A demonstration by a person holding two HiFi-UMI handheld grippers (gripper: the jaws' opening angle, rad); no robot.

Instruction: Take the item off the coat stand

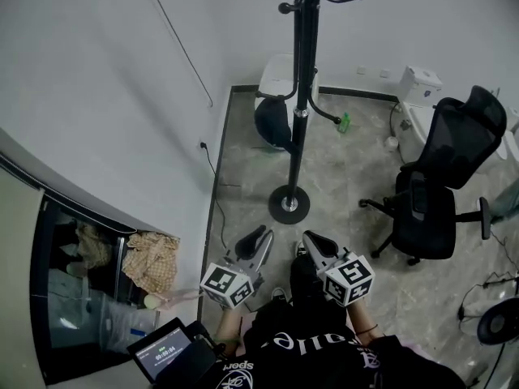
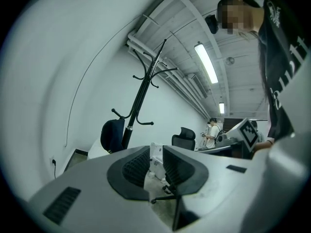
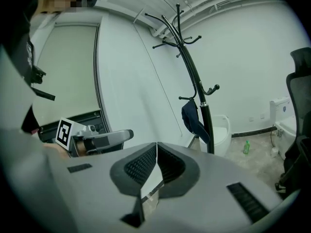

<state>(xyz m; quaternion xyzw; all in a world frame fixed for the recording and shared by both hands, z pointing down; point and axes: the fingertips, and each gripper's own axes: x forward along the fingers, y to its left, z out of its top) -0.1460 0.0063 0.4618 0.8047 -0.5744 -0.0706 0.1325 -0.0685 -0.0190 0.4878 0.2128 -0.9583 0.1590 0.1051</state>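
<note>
A black coat stand (image 1: 302, 96) rises from a round base on the tiled floor ahead of me. A dark blue cap (image 1: 272, 121) hangs from one of its low hooks, left of the pole. The left gripper view shows the stand (image 2: 138, 101) and cap (image 2: 112, 135) some way off, and so does the right gripper view, with the stand (image 3: 194, 76) and cap (image 3: 193, 118). My left gripper (image 1: 258, 235) (image 2: 156, 152) is held low, short of the base, its jaws a narrow gap apart with nothing between them. Beside it, my right gripper (image 1: 312, 240) (image 3: 156, 147) has its pads together and holds nothing.
A black office chair (image 1: 442, 189) stands at the right. A white bin (image 1: 280, 75) sits behind the stand, with a green bottle (image 1: 345, 122) on the floor near it. A checkered cloth (image 1: 152, 262) lies on a shelf at the left. A person (image 2: 212, 132) stands far off.
</note>
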